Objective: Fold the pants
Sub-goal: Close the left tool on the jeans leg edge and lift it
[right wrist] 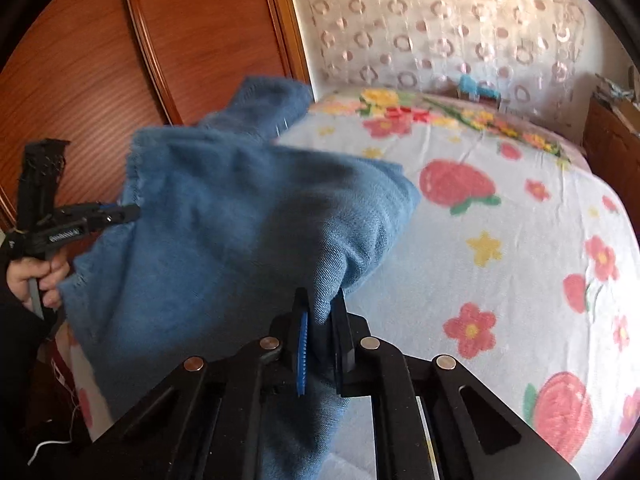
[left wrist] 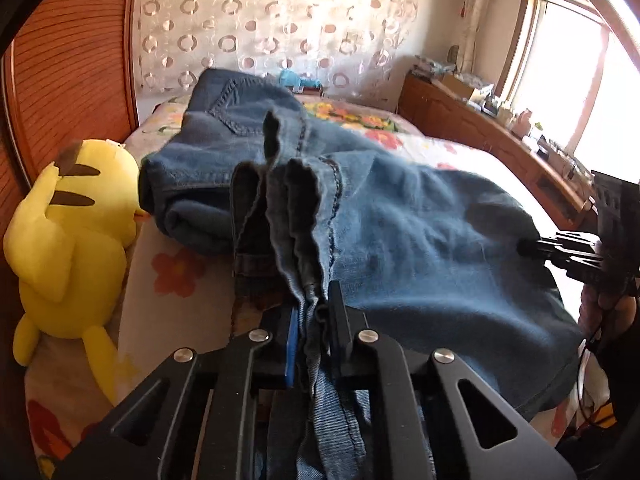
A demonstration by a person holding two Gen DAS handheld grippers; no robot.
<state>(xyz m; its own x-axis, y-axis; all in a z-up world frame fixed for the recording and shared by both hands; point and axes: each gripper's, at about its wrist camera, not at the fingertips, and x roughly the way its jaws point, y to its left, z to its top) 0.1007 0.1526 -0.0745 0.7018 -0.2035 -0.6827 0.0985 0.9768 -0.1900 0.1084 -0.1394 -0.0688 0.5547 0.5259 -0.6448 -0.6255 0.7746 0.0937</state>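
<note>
Denim jeans [left wrist: 248,152] lay on the bed [right wrist: 520,208], reaching away from both grippers towards the headboard, their near edge stretched between the left gripper [left wrist: 310,312] and right gripper [right wrist: 322,316], each pinching a fold.

Left wrist view: looks close along the left gripper [left wrist: 314,312], angled down across the bed [left wrist: 460,152] toward the patterned wall.
Right wrist view: the same, from the right gripper [right wrist: 322,312].
Shared: jeans [left wrist: 400,232], bed, each other's gripper.
</note>
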